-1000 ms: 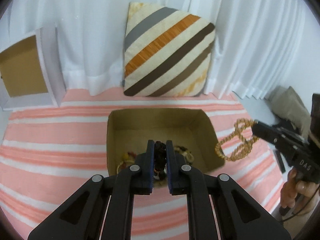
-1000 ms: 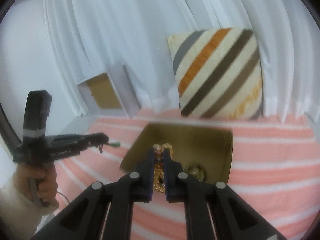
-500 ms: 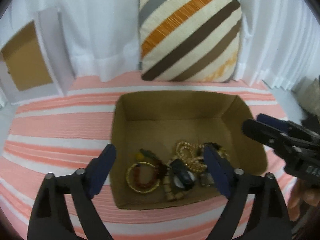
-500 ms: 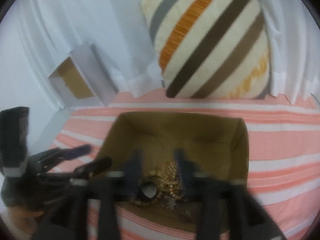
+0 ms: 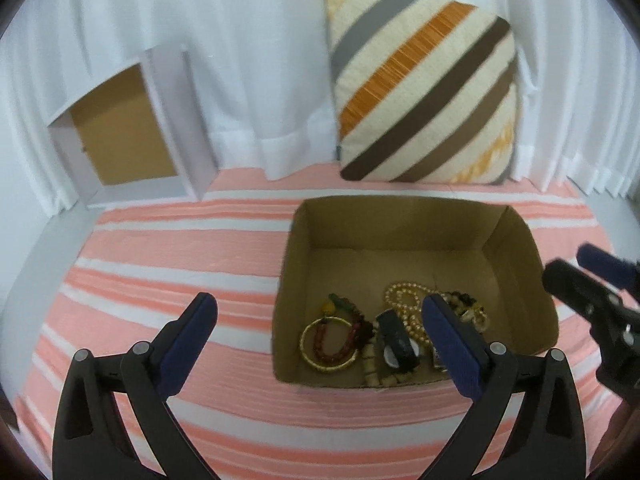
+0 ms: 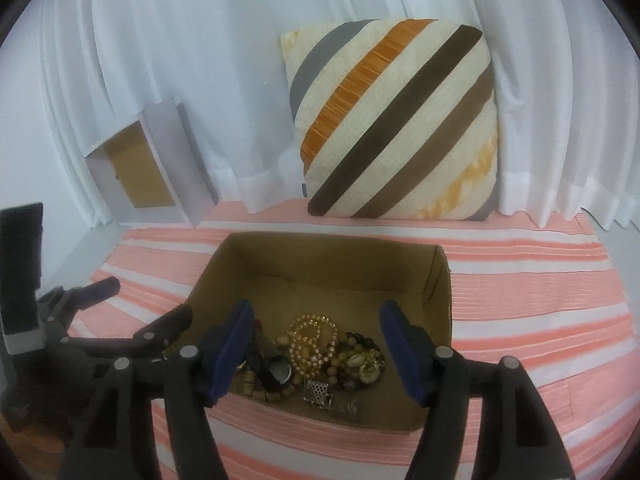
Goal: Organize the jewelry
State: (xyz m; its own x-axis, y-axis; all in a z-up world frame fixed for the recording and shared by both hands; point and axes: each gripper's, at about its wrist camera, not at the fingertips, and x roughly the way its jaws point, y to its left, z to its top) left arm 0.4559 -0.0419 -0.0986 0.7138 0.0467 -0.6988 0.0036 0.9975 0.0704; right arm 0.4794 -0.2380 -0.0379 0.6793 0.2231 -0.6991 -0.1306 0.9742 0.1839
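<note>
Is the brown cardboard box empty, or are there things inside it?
Not empty. The cardboard box holds a jewelry pile near its front wall: a gold bangle, a pearl necklace and other beaded pieces.

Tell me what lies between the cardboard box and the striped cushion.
Only bare striped cloth: the stretch from the cardboard box back to the striped cushion holds nothing else, as both wrist views show.

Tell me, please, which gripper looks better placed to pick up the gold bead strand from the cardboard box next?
Probably the right gripper: it is open with the gold bead strand framed between its fingers. The left gripper, also open, frames mostly striped cloth and the cardboard box wall.
</note>
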